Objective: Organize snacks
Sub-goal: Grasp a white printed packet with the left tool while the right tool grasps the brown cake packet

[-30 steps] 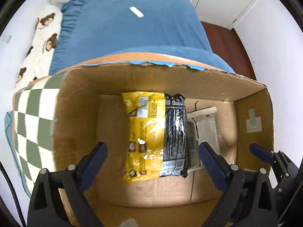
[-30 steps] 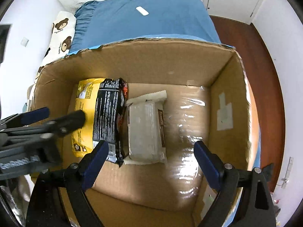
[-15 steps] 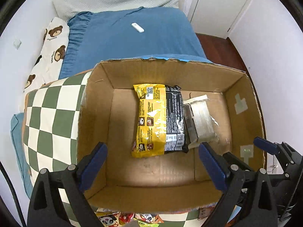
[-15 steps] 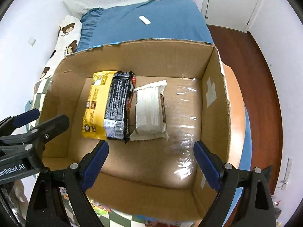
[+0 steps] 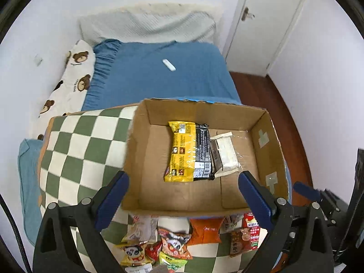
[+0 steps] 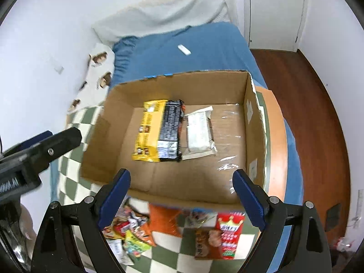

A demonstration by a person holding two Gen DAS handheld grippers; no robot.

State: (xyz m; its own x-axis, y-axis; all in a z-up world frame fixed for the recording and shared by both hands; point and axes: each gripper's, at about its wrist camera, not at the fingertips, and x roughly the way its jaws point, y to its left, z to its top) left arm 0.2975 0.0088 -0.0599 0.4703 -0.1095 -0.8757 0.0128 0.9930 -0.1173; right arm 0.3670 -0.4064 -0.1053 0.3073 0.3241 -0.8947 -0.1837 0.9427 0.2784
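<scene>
An open cardboard box (image 5: 141,159) (image 6: 95,159) stands on a green-and-white checked cloth (image 5: 77,150). Inside lie a yellow snack pack (image 5: 182,150) (image 6: 149,132), a black pack (image 5: 202,150) (image 6: 170,132) and a white pack (image 5: 226,154) (image 6: 199,132), side by side. Several loose snack packets (image 5: 173,243) (image 6: 134,236) lie on the cloth in front of the box, with an orange packet (image 5: 204,229) and a red packet (image 6: 229,234) among them. My left gripper (image 5: 183,195) and right gripper (image 6: 182,193) are both open and empty, held above the box's near edge.
A bed with a blue sheet (image 5: 163,77) and a small white object (image 5: 168,64) lies beyond the box. A bear-print pillow (image 5: 70,77) is at the left. A white door (image 5: 264,22) and wooden floor (image 6: 318,113) are at the right.
Both grippers have pulled up and back out of the box. The box now looks smaller, and the loose snacks in front of it have come into view.
</scene>
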